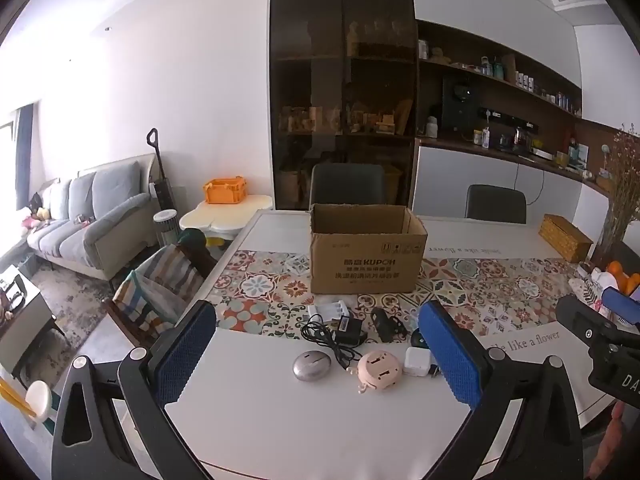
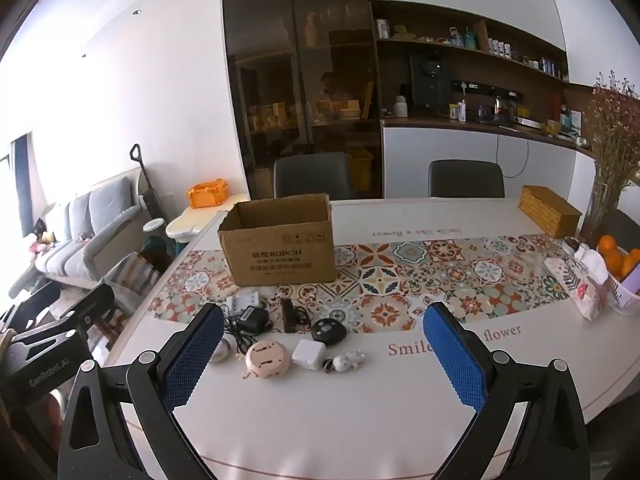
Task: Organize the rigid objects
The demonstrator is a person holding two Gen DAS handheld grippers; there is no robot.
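An open cardboard box (image 1: 366,258) stands on the patterned table runner; it also shows in the right wrist view (image 2: 280,250). In front of it lie small items: a silver oval case (image 1: 312,365), a pink round gadget (image 1: 379,371) (image 2: 267,359), a white charger cube (image 1: 417,361) (image 2: 309,354), a black adapter with cable (image 1: 348,332) (image 2: 251,318), a white battery charger (image 1: 330,309) (image 2: 244,303), a black round device (image 2: 329,330) and a small white figure (image 2: 347,361). My left gripper (image 1: 316,354) is open above these items. My right gripper (image 2: 324,354) is open and empty.
A woven box (image 2: 550,210) and dried flowers (image 2: 614,140) stand at the table's right. A bowl of oranges (image 2: 618,276) and a tissue pack (image 2: 580,286) sit at the right edge. Two chairs (image 2: 312,176) stand behind the table. A sofa (image 1: 88,220) is at the left.
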